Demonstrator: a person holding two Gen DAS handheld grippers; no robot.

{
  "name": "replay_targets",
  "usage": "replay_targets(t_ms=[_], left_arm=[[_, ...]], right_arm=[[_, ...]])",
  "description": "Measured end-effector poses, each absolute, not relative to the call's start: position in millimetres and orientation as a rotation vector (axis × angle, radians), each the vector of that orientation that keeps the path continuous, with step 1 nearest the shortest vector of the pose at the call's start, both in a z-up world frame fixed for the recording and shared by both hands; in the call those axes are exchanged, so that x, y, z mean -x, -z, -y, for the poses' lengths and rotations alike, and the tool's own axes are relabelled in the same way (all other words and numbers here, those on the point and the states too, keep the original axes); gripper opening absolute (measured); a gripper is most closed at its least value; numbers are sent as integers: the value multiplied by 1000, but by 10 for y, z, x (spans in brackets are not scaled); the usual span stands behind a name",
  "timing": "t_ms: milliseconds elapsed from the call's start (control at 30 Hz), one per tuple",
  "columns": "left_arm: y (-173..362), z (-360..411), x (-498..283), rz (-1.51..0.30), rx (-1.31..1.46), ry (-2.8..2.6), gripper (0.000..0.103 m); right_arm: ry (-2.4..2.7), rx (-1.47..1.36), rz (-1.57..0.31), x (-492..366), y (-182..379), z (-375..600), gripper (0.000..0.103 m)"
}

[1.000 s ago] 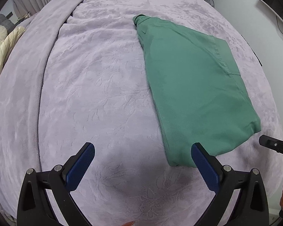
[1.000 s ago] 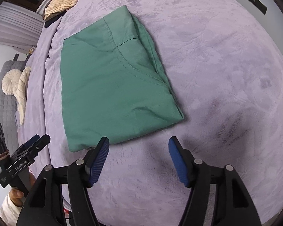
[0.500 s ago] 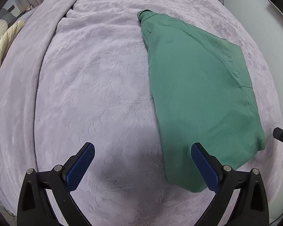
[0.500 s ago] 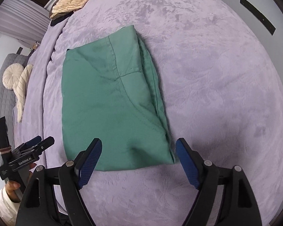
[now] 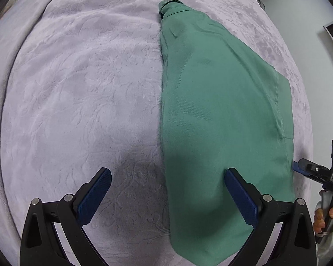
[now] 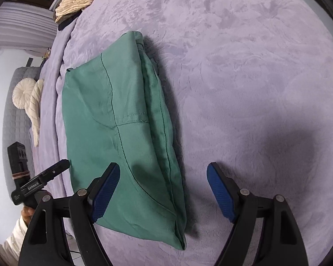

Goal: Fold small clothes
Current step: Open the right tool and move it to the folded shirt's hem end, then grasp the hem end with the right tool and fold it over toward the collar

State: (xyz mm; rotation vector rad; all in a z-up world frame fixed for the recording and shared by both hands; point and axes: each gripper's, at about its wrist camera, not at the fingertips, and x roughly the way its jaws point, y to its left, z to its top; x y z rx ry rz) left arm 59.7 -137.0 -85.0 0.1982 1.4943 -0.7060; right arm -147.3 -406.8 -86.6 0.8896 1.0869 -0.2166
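Lying flat on the lilac blanket (image 5: 82, 93) is one green garment (image 5: 222, 119), already doubled lengthwise, with a stitched seam and pocket line showing in the right wrist view and its near end reaching between both tools. Left gripper (image 5: 166, 197): jaws wide apart, holding nothing; its right pad hangs over the cloth, its left pad over bare blanket, so the long left edge of the garment runs between them. Right gripper (image 6: 162, 194): jaws wide, having just been opening, holding nothing; the stacked right-hand edge and near corner of the garment sit between its pads, untouched. Judged step: taking hold of the near end at two corners for a fold away from the person. Handling note: each pad pair should probably straddle every layer at the edge, bite close to the corner, and lift evenly so the layers do not slide apart. Legible writing: "GenRobot.AI" on the left tool's body seen in the right wrist view; "DAS" partly visible on the right tool in the left wrist view.
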Motion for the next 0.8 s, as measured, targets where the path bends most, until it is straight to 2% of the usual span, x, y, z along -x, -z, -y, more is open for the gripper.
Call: replay_targets(t_ms=[367,500,800], left_arm=[[1186,1618,-717,-1560,-74,820,102],[1263,1837,-630,-1561,-78,857,102],[1307,1996,-570,-1547,-91,835,102]], right_arm=[[2,-988,-1070,1125,1209,4336,84],[-60,-1009,-1058,966,1275,4323,95],[-186,-987,-1045,548,1342,4009,95]])
